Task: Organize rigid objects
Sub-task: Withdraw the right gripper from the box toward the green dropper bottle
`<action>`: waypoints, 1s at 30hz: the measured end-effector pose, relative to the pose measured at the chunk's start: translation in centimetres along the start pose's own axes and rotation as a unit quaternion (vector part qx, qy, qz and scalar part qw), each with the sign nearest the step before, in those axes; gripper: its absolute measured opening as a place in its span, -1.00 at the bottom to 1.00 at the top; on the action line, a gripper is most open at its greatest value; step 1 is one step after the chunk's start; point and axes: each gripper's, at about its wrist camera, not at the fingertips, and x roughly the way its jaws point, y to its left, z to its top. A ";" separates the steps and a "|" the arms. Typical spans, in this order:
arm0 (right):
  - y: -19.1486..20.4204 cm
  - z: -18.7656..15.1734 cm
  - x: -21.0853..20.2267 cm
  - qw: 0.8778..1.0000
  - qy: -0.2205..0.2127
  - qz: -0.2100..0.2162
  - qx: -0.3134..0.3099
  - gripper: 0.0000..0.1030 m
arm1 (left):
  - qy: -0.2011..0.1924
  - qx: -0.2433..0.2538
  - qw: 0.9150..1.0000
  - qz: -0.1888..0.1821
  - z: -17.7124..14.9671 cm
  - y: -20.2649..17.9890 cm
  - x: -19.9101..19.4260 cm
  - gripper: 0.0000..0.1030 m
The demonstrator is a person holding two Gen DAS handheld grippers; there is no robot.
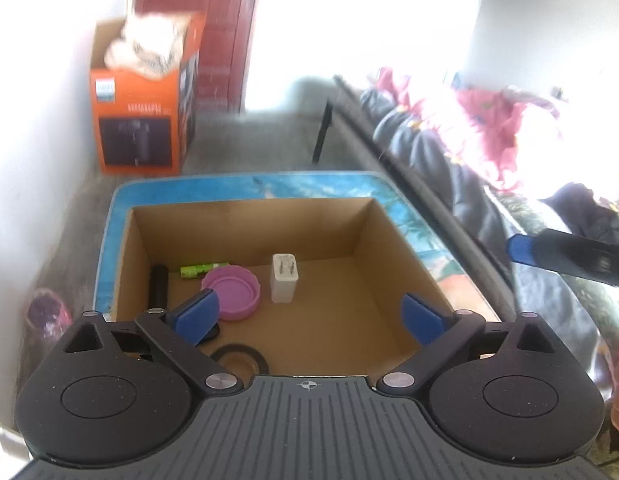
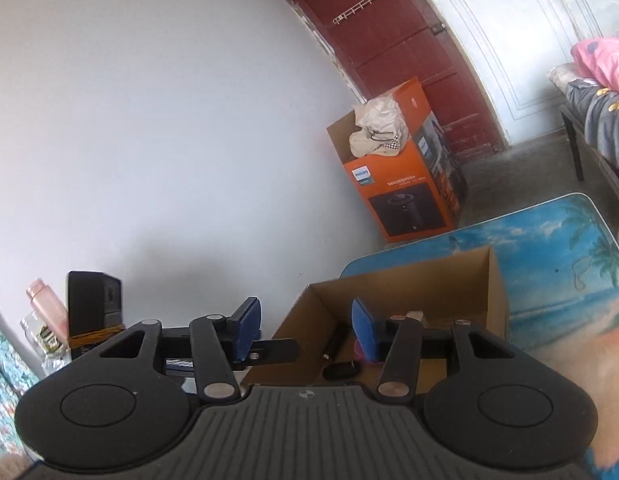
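An open cardboard box [image 1: 361, 236] stands on a blue beach-print table [image 1: 269, 184]. Inside lie a white charger plug [image 1: 284, 283], a pink lid [image 1: 233, 294], a green battery [image 1: 203, 270], a black cylinder [image 1: 158, 286] and a black tape ring [image 1: 241, 358]. My left gripper [image 1: 309, 316] is open and empty above the box's near edge. My right gripper [image 2: 305, 330] is open and empty, hovering over the box's [image 2: 481, 284] left wall; a black key fob [image 2: 341, 370] and the black cylinder [image 2: 335, 340] show below it. The right gripper's finger [image 1: 521, 248] reaches in at the right of the left wrist view.
An orange appliance box [image 1: 141, 120] with cloth on top stands on the floor by a red door [image 2: 389, 40]. A bed with dark and pink bedding [image 1: 449, 128] runs along the table's right side. A pink bottle [image 2: 47, 308] and a black box [image 2: 93, 300] sit at left.
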 end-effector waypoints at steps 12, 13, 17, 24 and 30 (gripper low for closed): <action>2.0 -8.0 5.8 0.996 0.070 -0.047 -0.041 0.03 | -0.058 0.094 0.990 0.086 -11.9 -3.4 0.8 0.82; 2.3 -8.3 6.5 0.995 0.073 -0.045 -0.050 0.03 | -0.054 0.100 0.989 0.093 -12.2 -3.5 1.5 0.73; 3.2 -9.4 8.9 0.993 0.089 -0.037 -0.071 -0.08 | -0.051 0.108 0.987 0.104 -12.7 -3.2 3.1 0.45; 2.7 -10.7 12.1 0.988 0.122 -0.048 -0.079 -0.30 | -0.044 0.101 0.989 0.094 -12.9 -2.4 4.2 0.00; 2.1 -11.0 12.8 0.987 0.137 -0.049 -0.075 -0.50 | -0.039 0.085 0.993 0.071 -12.7 -1.9 4.6 -0.18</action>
